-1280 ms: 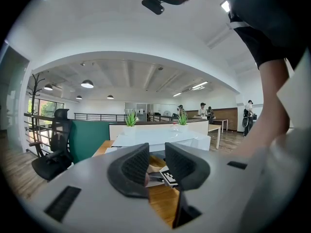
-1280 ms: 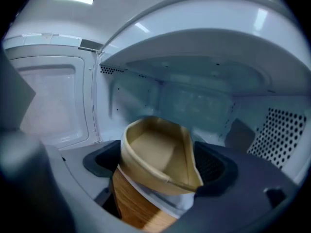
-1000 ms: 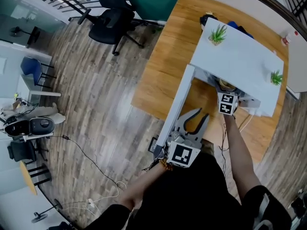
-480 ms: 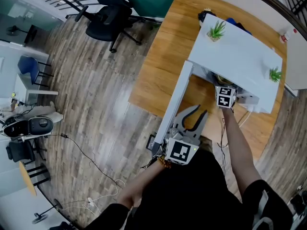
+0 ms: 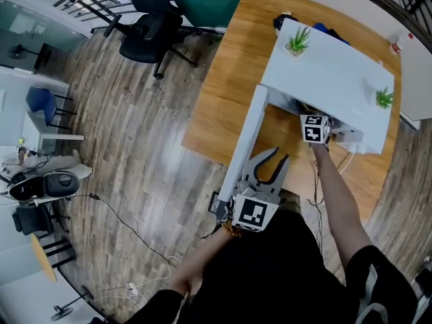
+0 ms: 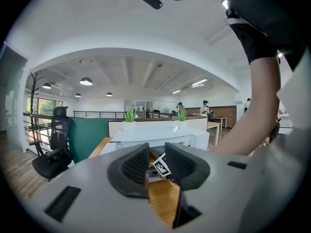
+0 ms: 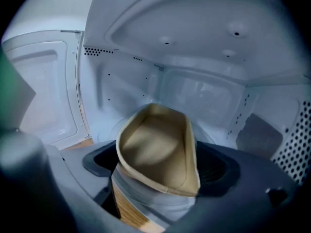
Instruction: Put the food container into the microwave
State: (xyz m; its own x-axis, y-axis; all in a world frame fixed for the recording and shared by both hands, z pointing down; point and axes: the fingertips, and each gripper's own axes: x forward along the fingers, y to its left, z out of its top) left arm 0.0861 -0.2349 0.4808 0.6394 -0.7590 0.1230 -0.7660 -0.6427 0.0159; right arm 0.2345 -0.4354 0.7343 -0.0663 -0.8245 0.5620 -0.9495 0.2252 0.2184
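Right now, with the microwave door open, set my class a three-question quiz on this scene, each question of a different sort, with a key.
1. True or false: the right gripper reaches into the cavity of the microwave.
2. What stands between the right gripper's jaws? A) a plant pot B) a paper food container, squeezed oval C) nothing
3. How many small potted plants stand on top of the microwave?
Key: 1 true; 2 B; 3 two.
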